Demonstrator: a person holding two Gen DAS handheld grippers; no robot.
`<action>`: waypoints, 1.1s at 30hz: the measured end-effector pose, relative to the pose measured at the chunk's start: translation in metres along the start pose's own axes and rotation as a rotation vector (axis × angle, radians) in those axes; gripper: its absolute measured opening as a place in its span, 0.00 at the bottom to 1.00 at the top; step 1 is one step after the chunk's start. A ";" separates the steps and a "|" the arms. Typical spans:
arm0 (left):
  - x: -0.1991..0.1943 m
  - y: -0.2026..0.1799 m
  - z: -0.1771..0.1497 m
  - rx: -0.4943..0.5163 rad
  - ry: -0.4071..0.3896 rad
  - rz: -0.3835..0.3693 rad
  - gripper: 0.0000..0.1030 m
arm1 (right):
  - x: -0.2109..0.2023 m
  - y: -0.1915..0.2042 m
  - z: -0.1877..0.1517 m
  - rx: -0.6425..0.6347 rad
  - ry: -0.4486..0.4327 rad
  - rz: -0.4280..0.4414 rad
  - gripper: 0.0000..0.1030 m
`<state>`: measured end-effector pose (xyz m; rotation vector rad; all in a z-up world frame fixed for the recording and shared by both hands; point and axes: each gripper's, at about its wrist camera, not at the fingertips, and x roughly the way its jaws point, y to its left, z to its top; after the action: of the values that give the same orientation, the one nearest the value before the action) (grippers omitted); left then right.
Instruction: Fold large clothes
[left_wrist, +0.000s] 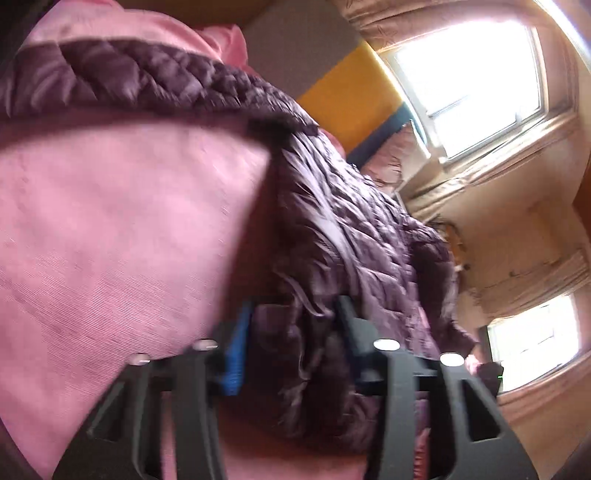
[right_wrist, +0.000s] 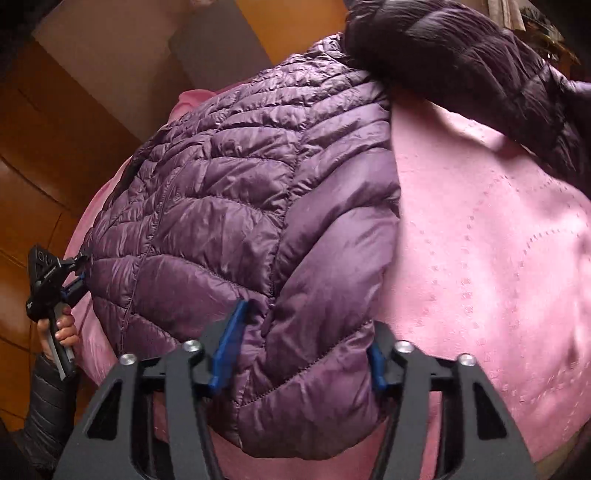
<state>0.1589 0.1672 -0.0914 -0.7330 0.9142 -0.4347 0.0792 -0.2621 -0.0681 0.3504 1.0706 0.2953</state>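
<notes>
A purple quilted puffer jacket (right_wrist: 229, 192) lies spread on a pink bed cover (right_wrist: 480, 240); one darker sleeve (right_wrist: 461, 62) trails off to the upper right. My right gripper (right_wrist: 303, 350) straddles the near corner of the jacket, whose puffy fabric fills the gap and touches both blue pads. In the right wrist view my left gripper (right_wrist: 79, 271) pinches the jacket's left edge, held by a hand (right_wrist: 61, 328). In the left wrist view the left gripper (left_wrist: 295, 339) has bunched jacket fabric (left_wrist: 351, 229) squeezed between its fingers, beside the pink cover (left_wrist: 110, 221).
Brown wooden panels (right_wrist: 44, 147) run along the left of the bed. A yellow and grey headboard panel (left_wrist: 351, 96) stands behind the jacket. Two bright windows (left_wrist: 472, 85) with pale curtains fill the right side of the left wrist view.
</notes>
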 end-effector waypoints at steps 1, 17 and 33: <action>-0.001 -0.005 -0.002 0.021 -0.002 0.000 0.20 | -0.004 0.001 0.002 -0.017 -0.007 -0.003 0.23; -0.097 -0.038 -0.080 0.095 0.072 0.132 0.02 | -0.068 -0.004 -0.075 -0.106 0.018 0.007 0.11; -0.121 -0.061 -0.095 0.162 -0.097 0.353 0.58 | -0.079 0.000 -0.078 -0.157 -0.110 -0.143 0.61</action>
<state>0.0105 0.1647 -0.0175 -0.4291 0.8844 -0.1562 -0.0255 -0.2830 -0.0390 0.1468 0.9529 0.2285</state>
